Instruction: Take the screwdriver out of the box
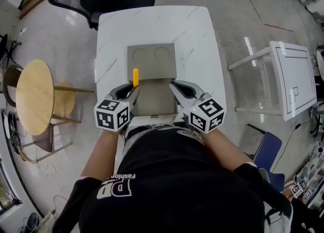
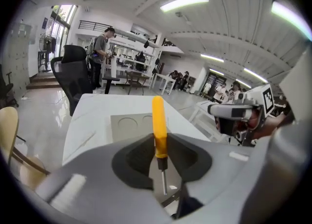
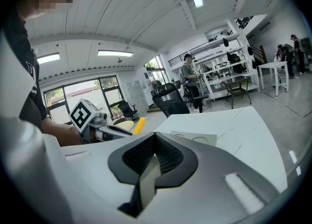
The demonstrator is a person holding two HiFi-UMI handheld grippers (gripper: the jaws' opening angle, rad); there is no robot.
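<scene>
We see the L gripper [image 1: 133, 90] w/ pads pinching the screwdriver [image 2: 158, 121] at the bottom of its orange handle. It's upright, handle up, metal shaft hanging free below the pads. From the head view it sits over the left edge of the gray box [image 1: 154, 103] on the white table [image 1: 152, 22]. Box lid [image 1: 151, 61] lies flat behind, two round recesses. R gripper [image 1: 173, 85] is at the box's right wall, pads closed on what looks like that thin wall.
</scene>
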